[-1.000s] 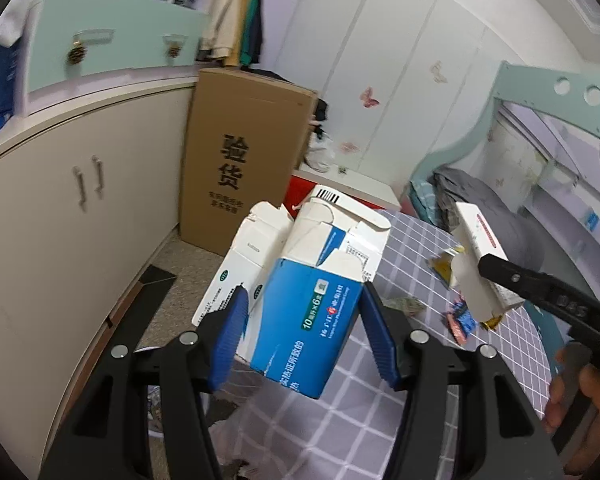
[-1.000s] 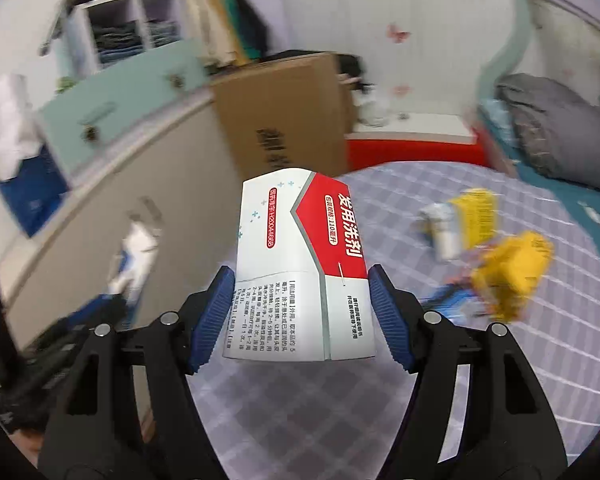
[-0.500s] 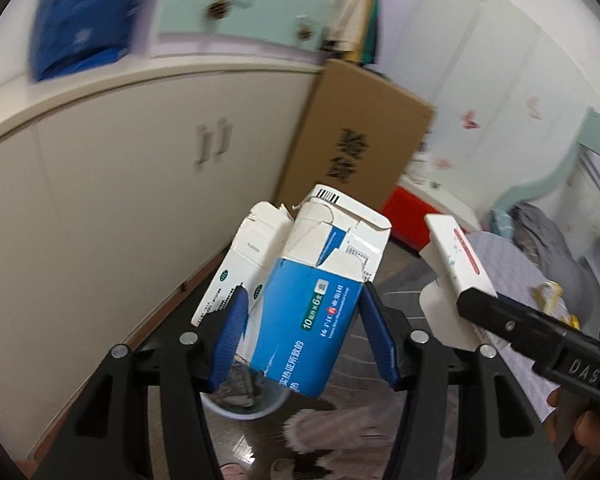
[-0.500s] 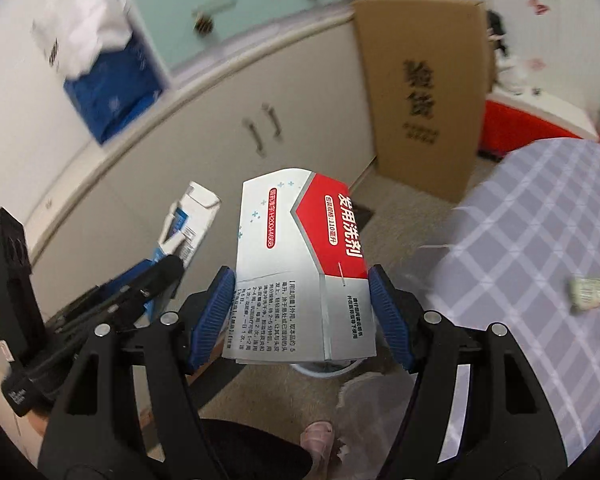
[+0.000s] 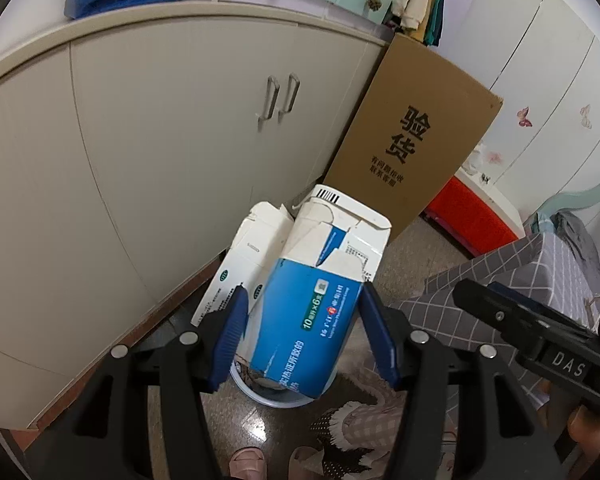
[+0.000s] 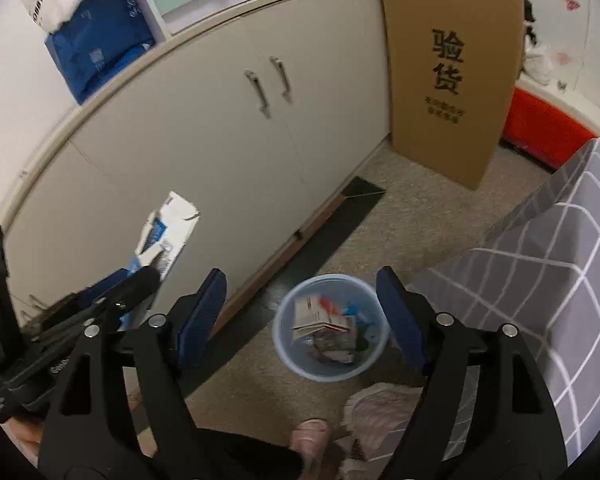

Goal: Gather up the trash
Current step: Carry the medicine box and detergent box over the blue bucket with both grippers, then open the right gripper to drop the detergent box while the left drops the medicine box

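My left gripper (image 5: 302, 308) is shut on two crumpled medicine boxes, a blue and white box (image 5: 304, 320) and a white box (image 5: 240, 264) beside it. They hang over the clear plastic bin (image 5: 276, 400) on the floor. My right gripper (image 6: 300, 280) is above the bin (image 6: 286, 354), its jaws opening with nothing between them. The red and white box (image 6: 320, 316) lies inside the bin on other trash. In the right wrist view the left gripper (image 6: 140, 276) shows at the left with its boxes (image 6: 168, 228).
A beige cabinet (image 5: 160, 140) runs along the left. A tall cardboard box (image 5: 412, 140) leans by it, with a red box (image 5: 472, 216) behind. The table's grey checked cloth (image 6: 560, 280) hangs at the right. A person's slippered foot (image 6: 310, 440) stands near the bin.
Both grippers swung from over the table down to the bin on the floor. The right jaws opened and the red and white box dropped into the bin.
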`<state>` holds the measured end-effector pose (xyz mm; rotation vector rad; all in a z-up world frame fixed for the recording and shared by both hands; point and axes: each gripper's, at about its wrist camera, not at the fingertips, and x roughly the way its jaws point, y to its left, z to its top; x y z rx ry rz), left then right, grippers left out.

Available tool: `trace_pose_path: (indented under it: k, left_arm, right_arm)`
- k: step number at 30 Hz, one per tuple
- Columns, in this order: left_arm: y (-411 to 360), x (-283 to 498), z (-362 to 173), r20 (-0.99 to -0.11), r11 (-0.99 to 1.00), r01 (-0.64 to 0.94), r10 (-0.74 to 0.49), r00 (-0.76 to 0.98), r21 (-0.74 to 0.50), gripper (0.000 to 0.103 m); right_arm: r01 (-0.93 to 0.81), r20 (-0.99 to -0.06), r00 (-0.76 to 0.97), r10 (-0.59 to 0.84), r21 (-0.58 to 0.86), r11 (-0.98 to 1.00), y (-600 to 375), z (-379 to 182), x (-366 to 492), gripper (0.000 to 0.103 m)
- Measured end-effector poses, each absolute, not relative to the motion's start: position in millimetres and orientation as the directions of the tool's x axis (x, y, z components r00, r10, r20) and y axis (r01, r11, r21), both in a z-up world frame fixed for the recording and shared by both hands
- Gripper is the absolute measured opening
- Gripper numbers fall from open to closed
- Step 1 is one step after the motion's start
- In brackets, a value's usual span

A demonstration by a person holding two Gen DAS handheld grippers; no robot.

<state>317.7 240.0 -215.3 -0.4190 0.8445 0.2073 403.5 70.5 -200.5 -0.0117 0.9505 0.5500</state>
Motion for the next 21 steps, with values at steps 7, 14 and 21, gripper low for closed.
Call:
trace_pose_path:
  k: [7, 14, 21]
  left_arm:
    - [229, 332, -229, -0.777, 0.903, -0.328, -0.012, 0.629, -0.279, 0.056]
    - [217, 344, -233, -0.785, 0.908, -0.310, -0.032, 0.619, -0.281, 0.056]
    - [209, 352, -232, -0.789, 0.917, -0.292, -0.039, 0.614, -0.272, 0.056]
  right_arm:
    - [-0.413, -0.763, 0.482, 0.432, 0.237, 0.879, 57, -202, 406, 0.080]
    - [-0.376, -0.744, 0.497, 0.447, 0.280, 0.883, 43, -200, 410, 0.081]
    - [-0.374, -0.737, 0.503, 0.451, 0.285, 0.883, 42, -199, 409, 0.081]
